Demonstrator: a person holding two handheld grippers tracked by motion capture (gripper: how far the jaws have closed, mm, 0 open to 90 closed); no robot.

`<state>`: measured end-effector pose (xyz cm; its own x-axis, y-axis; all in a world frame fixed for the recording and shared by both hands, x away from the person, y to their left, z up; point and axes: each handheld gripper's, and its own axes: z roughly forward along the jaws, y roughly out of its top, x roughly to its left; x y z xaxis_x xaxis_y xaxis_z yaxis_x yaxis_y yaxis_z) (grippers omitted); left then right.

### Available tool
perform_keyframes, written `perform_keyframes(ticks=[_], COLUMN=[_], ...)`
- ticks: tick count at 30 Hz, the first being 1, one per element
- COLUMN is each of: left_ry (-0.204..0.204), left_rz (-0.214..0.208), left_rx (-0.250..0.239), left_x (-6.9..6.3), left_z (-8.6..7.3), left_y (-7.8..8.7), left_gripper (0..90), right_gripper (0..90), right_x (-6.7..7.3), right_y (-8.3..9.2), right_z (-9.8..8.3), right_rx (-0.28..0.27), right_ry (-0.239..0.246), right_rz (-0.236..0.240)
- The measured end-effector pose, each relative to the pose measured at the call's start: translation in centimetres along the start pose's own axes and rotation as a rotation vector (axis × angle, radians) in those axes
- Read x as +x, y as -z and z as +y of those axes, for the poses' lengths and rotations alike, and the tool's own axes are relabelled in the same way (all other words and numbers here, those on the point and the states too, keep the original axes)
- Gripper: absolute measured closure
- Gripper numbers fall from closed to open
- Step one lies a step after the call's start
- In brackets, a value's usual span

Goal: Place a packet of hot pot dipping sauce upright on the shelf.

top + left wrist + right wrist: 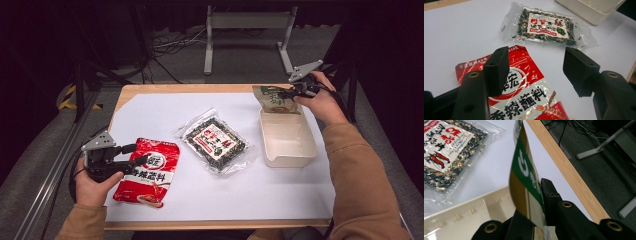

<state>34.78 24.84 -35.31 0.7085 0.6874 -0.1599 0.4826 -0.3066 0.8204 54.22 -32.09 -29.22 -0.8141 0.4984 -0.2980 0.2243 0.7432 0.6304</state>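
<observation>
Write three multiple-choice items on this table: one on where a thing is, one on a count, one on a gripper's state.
1. Where is the green packet?
A. flat on the white sheet
B. held upright over the far end of the cream box
C. under the red packet

2. How many packets are there in all?
A. two
B. three
C. five

3. How does the left gripper stand?
A. open over the red packet
C. shut on the clear packet
B. shut on the box

Answers:
1 B: the high view shows the right gripper pinching the green packet at the box's far rim.
2 B: red, green and the clear packet of dark dried bits between them.
3 A: the left gripper view shows its jaws wide apart with the red packet below and nothing between the pads.
</observation>
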Motion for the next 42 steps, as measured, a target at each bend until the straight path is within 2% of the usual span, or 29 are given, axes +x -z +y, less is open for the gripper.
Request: perform_keyframes(ticks=[5, 9, 11, 16, 19, 22, 27, 28, 30, 34, 36, 37, 38, 39, 41, 42], left_ry=[-0.003, -0.004, 0.007, -0.005, -0.003, 0.001, -0.009, 0.001, -0.011, -0.006, -0.003, -0.005, -0.007, -0.007, -0.023, -0.040], left_rz=[-0.001, -0.004, -0.007, -0.009, -0.012, -0.010, -0.003, -0.005, 0.006, 0.010, 0.007, 0.010, 0.008, 0.008, 0.014, 0.019], left_rx=[0.002, 0.000, 0.001, 0.001, 0.001, 0.000, 0.007, 0.006, 0.005, 0.003, 0.001, -0.001, -0.001, -0.001, -0.001, -0.007], left_x=[0.1, 0.1, 0.0, 0.1, 0.1, 0.2, 0.3, 0.2, 0.3, 0.4, 0.5, 0.5, 0.5, 0.5, 0.6, 0.6], left_z=[0.1, 0.1, 0.1, 0.2, 0.3, 0.3, 0.3, 0.3, 0.3, 0.3, 0.4, 0.4, 0.4, 0.4, 0.5, 0.5], left_y=[-0.1, -0.3, -0.3, -0.4, -0.4, -0.5, -0.6, -0.6, -0.7, -0.8, -0.8, -0.8, -0.9, -0.9, -1.0, -1.1], left_gripper=[38.6, 38.5, 38.5, 38.4, 38.1, 38.1, 37.7, 37.5, 37.2, 37.1, 37.2, 37.2, 37.3, 37.3, 37.2, 37.2], right_gripper=[87.4, 87.4, 87.7, 89.6, 89.7, 89.7, 88.6, 87.4, 84.6, 78.6, 66.5, 66.5, 57.7, 54.6, 51.4, 45.6], right_x=[-0.1, -0.2, -0.3, -0.2, -0.2, -0.3, -0.2, -0.1, -0.1, 0.0, 0.1, 0.1, 0.2, 0.3, 0.3, 0.4], right_y=[-0.4, -0.5, -0.5, -0.7, -1.4, -1.4, -1.3, -1.3, -1.3, -0.9, -0.3, -0.3, 0.1, 0.3, 0.5, 0.8], right_z=[-0.9, -1.3, -1.5, -1.8, -2.6, -3.0, -2.8, -2.7, -2.7, -2.6, -2.5, -2.5, -2.4, -2.4, -2.4, -2.4], right_rx=[0.023, 0.043, 0.063, 0.093, 0.136, 0.116, 0.121, 0.117, 0.110, 0.094, 0.059, 0.059, 0.035, 0.025, 0.017, -0.005], right_ry=[-0.033, -0.042, -0.053, -0.081, -0.100, -0.132, -0.127, -0.128, -0.135, -0.151, -0.171, -0.171, -0.183, -0.188, -0.187, -0.209], right_rz=[0.002, -0.013, -0.023, -0.037, -0.042, -0.040, -0.045, -0.046, -0.048, -0.057, -0.068, -0.068, -0.082, -0.091, -0.099, -0.116])
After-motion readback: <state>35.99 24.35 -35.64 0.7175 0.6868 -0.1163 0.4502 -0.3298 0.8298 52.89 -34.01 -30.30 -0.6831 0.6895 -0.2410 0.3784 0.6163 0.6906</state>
